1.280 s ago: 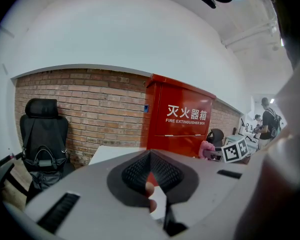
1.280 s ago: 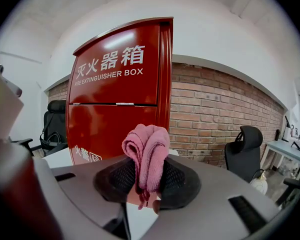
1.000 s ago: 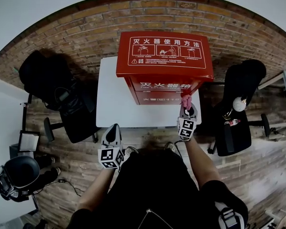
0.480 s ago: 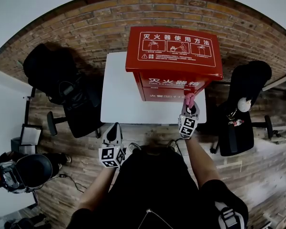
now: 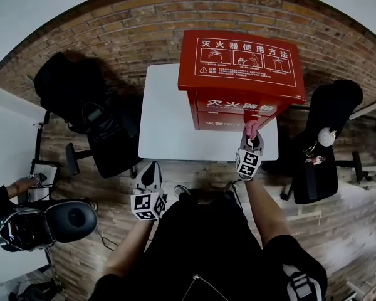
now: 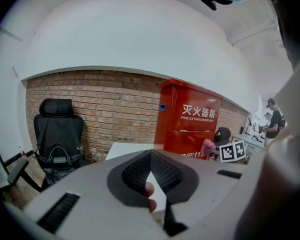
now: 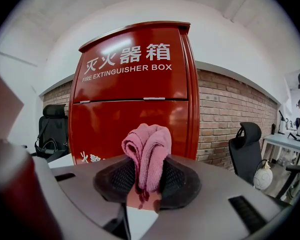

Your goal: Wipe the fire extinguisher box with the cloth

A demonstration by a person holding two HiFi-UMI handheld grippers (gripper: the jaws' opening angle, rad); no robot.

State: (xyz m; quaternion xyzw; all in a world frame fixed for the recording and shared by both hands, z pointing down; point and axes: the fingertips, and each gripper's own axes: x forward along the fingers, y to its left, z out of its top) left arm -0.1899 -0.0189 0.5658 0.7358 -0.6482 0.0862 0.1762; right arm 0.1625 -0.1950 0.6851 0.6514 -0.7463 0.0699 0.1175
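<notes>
The brick wall [image 5: 113, 30] runs behind everything, well beyond both pairs of fingers. The white bench [image 5: 169, 118] butts against it, with a black chair [image 5: 81, 99] off its left edge and another chair [image 5: 329, 137] off its right edge. The red box [image 5: 244, 61] stands upright on the right part of the bench, its lid overhanging the front face. Left of the box the bench top lies bare from wall to near edge.

The right gripper [image 5: 250, 135] is raised ahead of the person, over the bench's near edge. Its fingers are clamped on the pink cloth [image 7: 147, 151], which bulges up past the fingertips in a folded wad. The box's lower front face fills the space straight ahead of these fingers, close to the cloth; whether they touch cannot be told. The box's right front corner edge lies just right of the fingertips, with brick and open floor past it.

The left gripper [image 5: 150, 167] hangs lower, short of the bench's near edge, over the floor. Its fingers are closed together at the tips and hold nothing, and the bare bench stretches ahead of them
</notes>
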